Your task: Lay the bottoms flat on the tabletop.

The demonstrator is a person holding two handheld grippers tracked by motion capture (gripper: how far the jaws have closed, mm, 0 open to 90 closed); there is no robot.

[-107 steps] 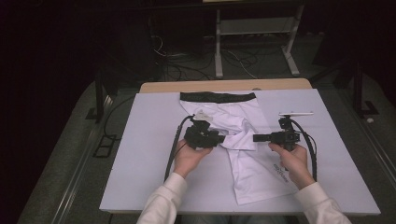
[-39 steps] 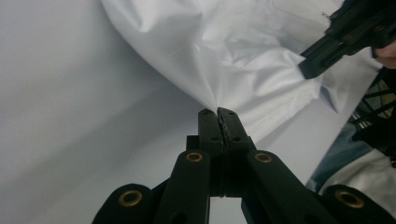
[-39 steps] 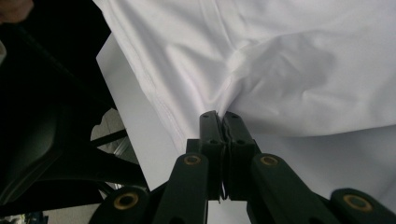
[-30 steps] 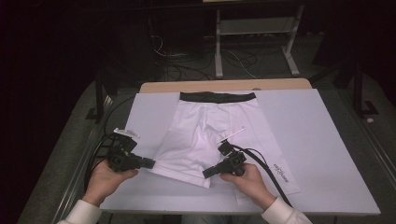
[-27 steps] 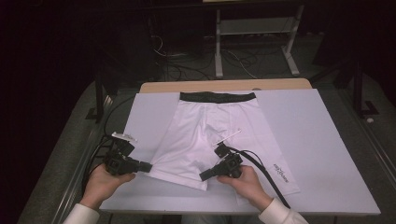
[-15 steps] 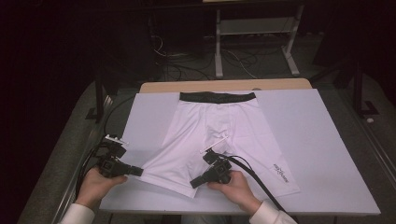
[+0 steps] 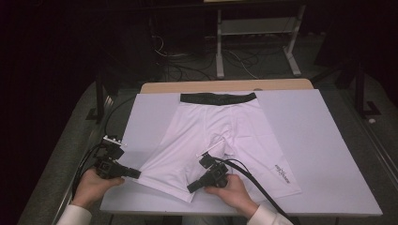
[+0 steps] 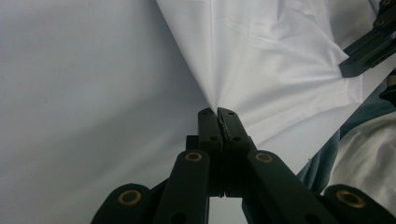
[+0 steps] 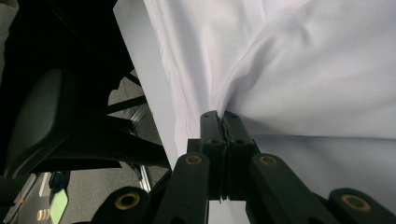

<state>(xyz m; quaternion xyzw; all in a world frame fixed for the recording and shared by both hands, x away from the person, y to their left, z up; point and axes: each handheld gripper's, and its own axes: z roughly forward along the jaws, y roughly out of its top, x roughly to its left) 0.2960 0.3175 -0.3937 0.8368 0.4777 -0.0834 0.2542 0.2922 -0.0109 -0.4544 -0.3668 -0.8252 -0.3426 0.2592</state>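
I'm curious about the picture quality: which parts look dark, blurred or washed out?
High view: room behind the table dark, white shorts evenly lit. Left gripper view: jaws sharp, cloth soft, bright. Right gripper view: floor at left dim and blurred.

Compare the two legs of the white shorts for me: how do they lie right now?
The left leg is pinched at both hem corners, by the left gripper and the right gripper, and shows pull creases. The right leg lies free and flat, with a small dark logo near its hem. Both lie on the white board, hems toward the person.
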